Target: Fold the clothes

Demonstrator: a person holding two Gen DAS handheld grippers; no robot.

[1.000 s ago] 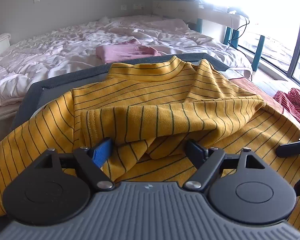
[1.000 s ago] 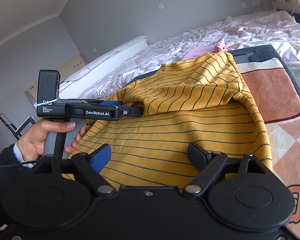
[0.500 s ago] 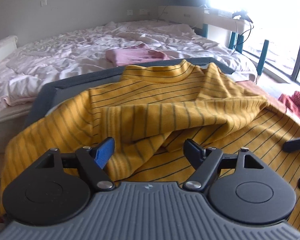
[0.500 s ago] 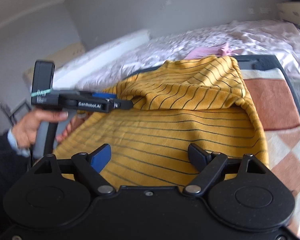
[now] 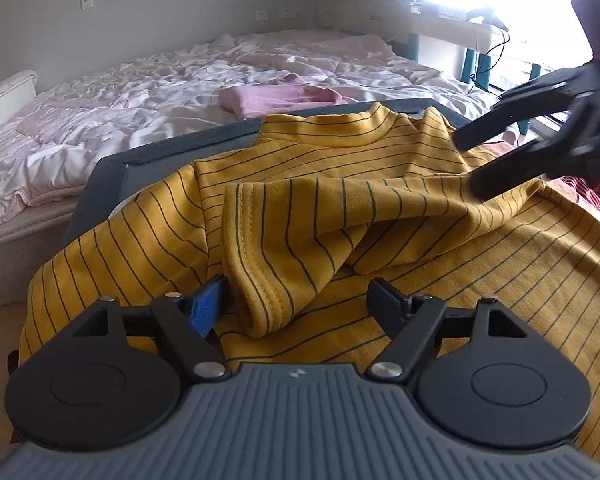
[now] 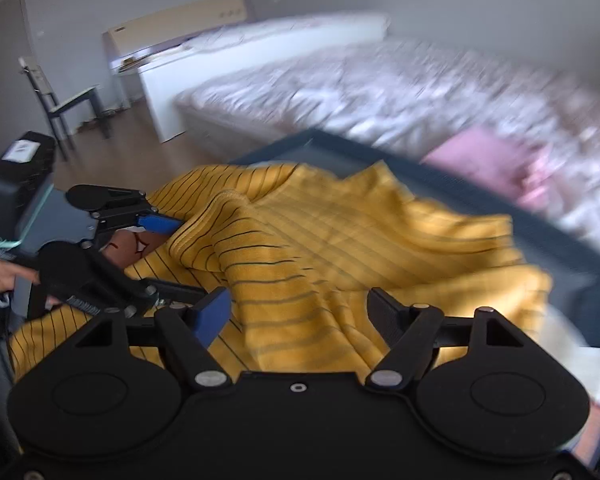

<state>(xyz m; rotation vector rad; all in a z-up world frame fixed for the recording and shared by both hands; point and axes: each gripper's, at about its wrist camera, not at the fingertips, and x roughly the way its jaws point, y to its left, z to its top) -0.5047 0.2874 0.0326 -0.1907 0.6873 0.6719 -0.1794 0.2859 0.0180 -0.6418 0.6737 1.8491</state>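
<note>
The yellow striped top (image 5: 340, 208) lies spread over a dark-edged pad (image 5: 112, 168) at the foot of the bed (image 5: 140, 92), part of it hanging over the near edge; one sleeve, cuff (image 5: 256, 276) foremost, is doubled back across the body. The left gripper (image 5: 298, 300) has its jaws apart, with the cuff lying between the fingers but not clamped. The right gripper (image 6: 298, 306) is likewise spread wide and holds nothing; the left wrist view shows it poised above the folded sleeve near the shoulder. The right wrist view is blurred by motion, so finer contact cannot be judged. A pink garment (image 5: 280, 96) lies on the bed beyond. Step in hand, by estimate: laying the sleeve inward. The next move probably calls for flattening this fold, then gripping an edge of the body to fold it over.
</note>
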